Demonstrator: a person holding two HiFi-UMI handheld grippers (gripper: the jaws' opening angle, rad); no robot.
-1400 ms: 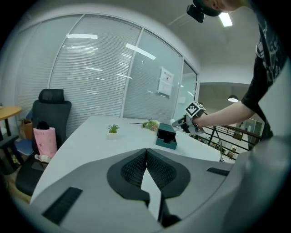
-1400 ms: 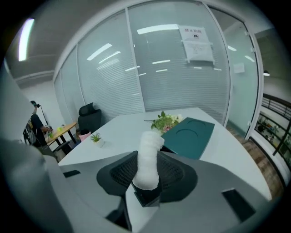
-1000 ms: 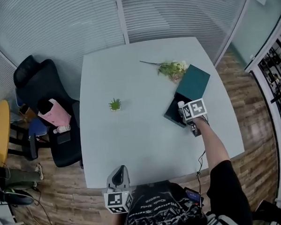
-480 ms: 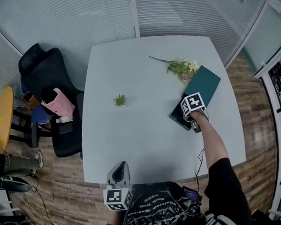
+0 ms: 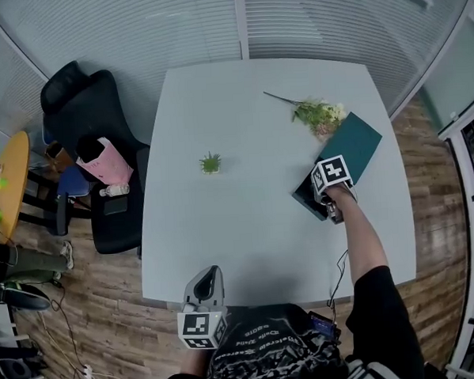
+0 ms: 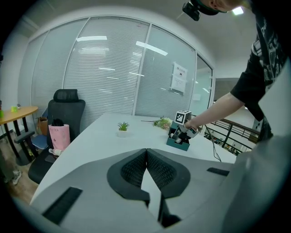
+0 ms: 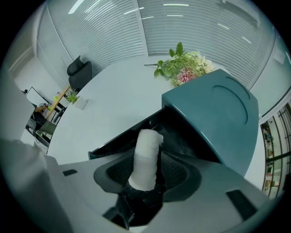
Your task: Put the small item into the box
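Your right tool [image 7: 146, 160] has dropped closer to the box [image 7: 182, 136] since a second ago. Its jaws have just been opening. The small white roll [image 7: 148, 141] stands between them with the pads drawn back on either side, so it is released rather than squeezed. Its far end pokes into the box's dark inside, though you cannot tell whether it rests on the bottom.

Nearest to you, your left tool [image 6: 146, 152] hangs over the near edge of the surface [image 5: 255, 239]. It is clenched, pad against pad, with nothing in it.

Farther out on your right, the box sits close to the surface's right edge with its teal lid [image 5: 353, 143] open behind it. A flower sprig [image 5: 316, 113] lies just beyond the lid. A small potted plant [image 5: 211, 163] stands alone near the middle, well apart from the box. Off the far left side is a black chair [image 5: 82, 113] holding a pink bag [image 5: 105, 161].
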